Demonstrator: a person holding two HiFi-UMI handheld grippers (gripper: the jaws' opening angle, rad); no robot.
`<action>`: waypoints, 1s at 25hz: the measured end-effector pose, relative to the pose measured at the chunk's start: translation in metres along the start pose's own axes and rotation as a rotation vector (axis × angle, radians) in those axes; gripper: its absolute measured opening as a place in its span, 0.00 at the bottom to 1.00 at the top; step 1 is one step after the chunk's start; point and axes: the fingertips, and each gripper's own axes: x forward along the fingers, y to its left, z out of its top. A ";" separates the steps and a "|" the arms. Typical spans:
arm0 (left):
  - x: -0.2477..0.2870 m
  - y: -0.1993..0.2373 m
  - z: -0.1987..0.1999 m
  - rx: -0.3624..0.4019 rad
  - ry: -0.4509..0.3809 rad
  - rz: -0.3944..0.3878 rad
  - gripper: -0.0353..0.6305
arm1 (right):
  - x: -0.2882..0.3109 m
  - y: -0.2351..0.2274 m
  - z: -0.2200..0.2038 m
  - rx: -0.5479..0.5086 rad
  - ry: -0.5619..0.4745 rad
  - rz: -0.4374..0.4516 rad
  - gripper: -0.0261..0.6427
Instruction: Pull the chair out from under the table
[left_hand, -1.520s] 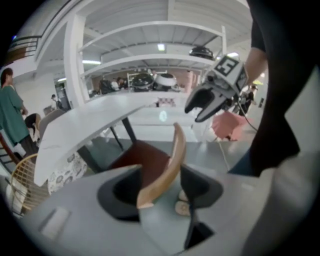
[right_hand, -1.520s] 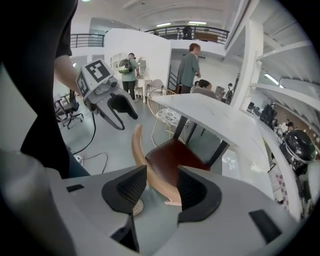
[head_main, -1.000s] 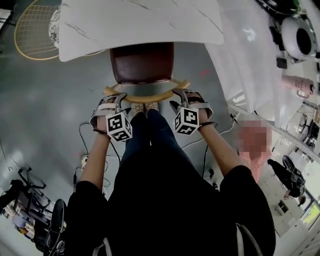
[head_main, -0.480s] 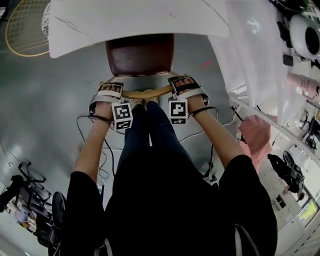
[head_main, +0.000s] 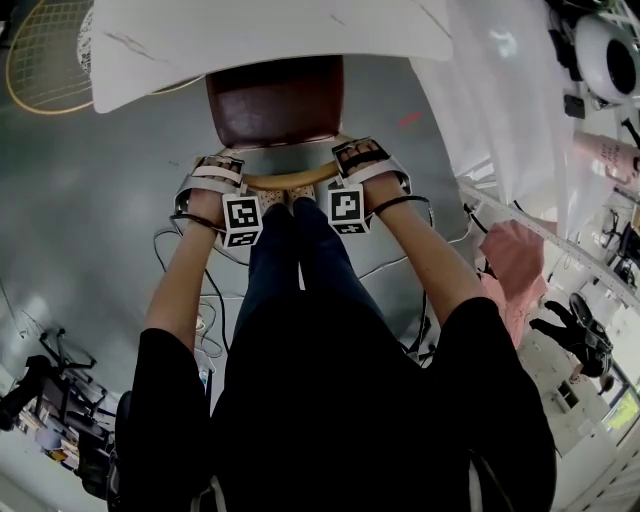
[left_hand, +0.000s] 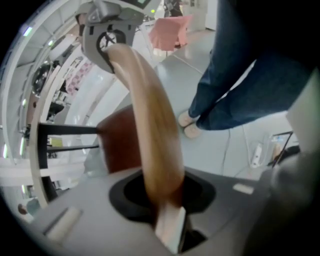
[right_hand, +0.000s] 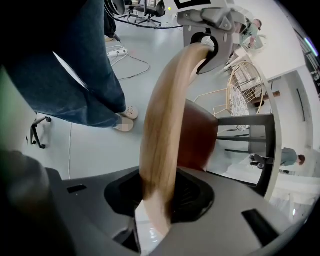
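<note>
Left gripper view shows the fingers (left_hand: 171, 231) of the left gripper (head_main: 218, 168) closing on the curved wooden backrest rail (left_hand: 150, 125), with the wood between them and a pad seemingly against it. The right gripper (head_main: 358, 152) closes its fingers (right_hand: 145, 227) the same way at the rail's other end. The chair (head_main: 275, 100) stands with its brown seat partly tucked beneath the white worktop (head_main: 270, 35), its backrest just outside the worktop's near edge. The rigid wood should take a firm pinch, though a smooth finish may slip. Holding near both ends should stop the probably light chair swivelling as it drags away from the worktop.
</note>
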 end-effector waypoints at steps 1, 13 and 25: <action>0.000 -0.002 0.001 0.002 -0.001 -0.003 0.23 | 0.000 0.002 0.000 -0.001 0.004 0.003 0.23; -0.013 -0.058 0.026 0.053 -0.031 -0.030 0.22 | -0.017 0.056 0.025 -0.010 0.057 0.034 0.23; -0.033 -0.112 0.057 0.015 -0.067 -0.070 0.22 | -0.038 0.106 0.045 -0.035 0.026 0.077 0.22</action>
